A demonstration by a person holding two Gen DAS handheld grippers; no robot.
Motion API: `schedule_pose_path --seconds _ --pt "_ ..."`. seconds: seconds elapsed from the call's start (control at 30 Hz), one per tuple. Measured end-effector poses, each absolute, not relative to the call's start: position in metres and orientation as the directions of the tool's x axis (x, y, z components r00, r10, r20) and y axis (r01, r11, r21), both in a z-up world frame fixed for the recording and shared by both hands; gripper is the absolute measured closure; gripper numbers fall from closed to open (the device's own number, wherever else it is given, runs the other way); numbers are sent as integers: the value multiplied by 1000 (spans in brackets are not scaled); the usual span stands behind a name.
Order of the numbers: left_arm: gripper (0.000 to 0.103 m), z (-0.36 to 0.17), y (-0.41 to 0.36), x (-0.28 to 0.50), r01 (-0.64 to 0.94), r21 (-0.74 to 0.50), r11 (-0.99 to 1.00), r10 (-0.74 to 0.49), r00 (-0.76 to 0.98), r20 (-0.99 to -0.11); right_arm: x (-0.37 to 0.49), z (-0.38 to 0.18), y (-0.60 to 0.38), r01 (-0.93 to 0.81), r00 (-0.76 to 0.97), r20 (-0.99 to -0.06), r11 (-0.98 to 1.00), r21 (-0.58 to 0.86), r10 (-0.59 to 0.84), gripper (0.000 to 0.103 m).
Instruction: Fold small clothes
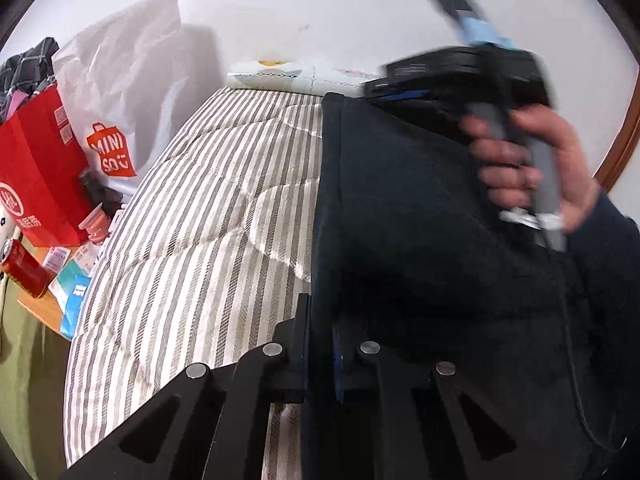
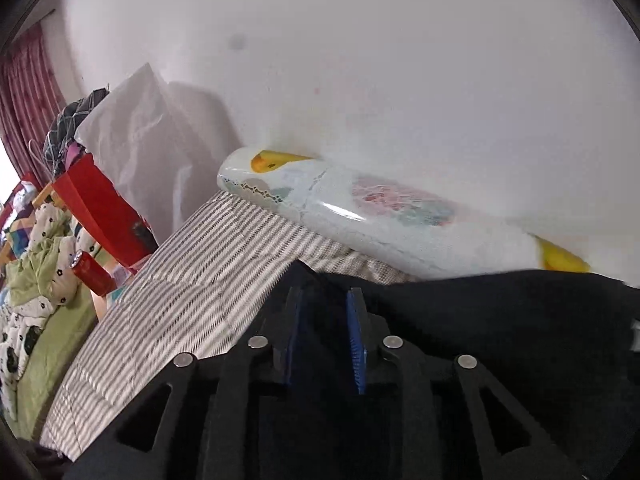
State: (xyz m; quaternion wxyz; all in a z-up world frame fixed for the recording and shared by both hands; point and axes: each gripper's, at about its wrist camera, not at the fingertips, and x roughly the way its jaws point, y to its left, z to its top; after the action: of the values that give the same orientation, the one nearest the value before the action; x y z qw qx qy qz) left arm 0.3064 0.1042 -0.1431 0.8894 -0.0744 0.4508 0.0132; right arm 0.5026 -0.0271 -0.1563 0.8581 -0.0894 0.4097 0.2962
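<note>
A dark navy garment lies on the striped mattress, spread along its right side. My left gripper is shut on the garment's near left edge, cloth pinched between its blue pads. In the right wrist view the same garment fills the lower right. My right gripper is shut on the garment's far edge, dark cloth between its fingers. The right gripper's body and the hand holding it show blurred in the left wrist view, above the garment's far right.
A white wall stands behind the bed. A diaper pack lies at the mattress head. At the left are a red bag, a white Miniso bag, a red can and small boxes on a wooden table.
</note>
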Motion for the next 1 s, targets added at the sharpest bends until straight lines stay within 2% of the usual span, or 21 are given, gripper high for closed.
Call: schedule_pose_path --seconds 0.1,0.4,0.53,0.63,0.77,0.8,0.87,0.9,0.93,1.0 --pt "91 -140 102 299 -110 -110 988 -24 591 -806 479 -140 -69 -541 543 -737 839 58 402 60" --pt "91 -118 88 271 -108 -88 990 -3 610 -793 396 -112 -235 -284 634 -740 958 47 224 60" --pt "91 -109 82 257 -80 -80 994 -13 620 -784 324 -106 -319 -72 694 -719 997 -16 38 60" --pt "91 -108 78 250 -40 -107 993 -60 616 -785 279 -110 -376 50 671 -740 999 -9 -40 60" --pt "90 -109 67 238 2 -81 997 -65 609 -790 217 -119 -456 263 630 -750 964 -37 -201 59" --pt "86 -110 65 235 16 -86 996 -78 606 -792 199 -122 -479 322 610 -754 946 -48 -246 55" --pt "64 -109 61 228 23 -91 996 -86 613 -785 175 -126 -516 401 590 -751 915 -47 -297 46" --pt "59 -109 60 225 26 -93 995 -88 621 -779 165 -129 -530 434 578 -749 899 -54 -323 43" --pt "54 -108 57 222 32 -94 995 -94 628 -773 154 -132 -543 461 565 -749 885 -62 -347 43" --pt "54 -108 52 217 39 -85 996 -90 633 -769 137 -139 -567 489 549 -747 869 -77 -375 39"
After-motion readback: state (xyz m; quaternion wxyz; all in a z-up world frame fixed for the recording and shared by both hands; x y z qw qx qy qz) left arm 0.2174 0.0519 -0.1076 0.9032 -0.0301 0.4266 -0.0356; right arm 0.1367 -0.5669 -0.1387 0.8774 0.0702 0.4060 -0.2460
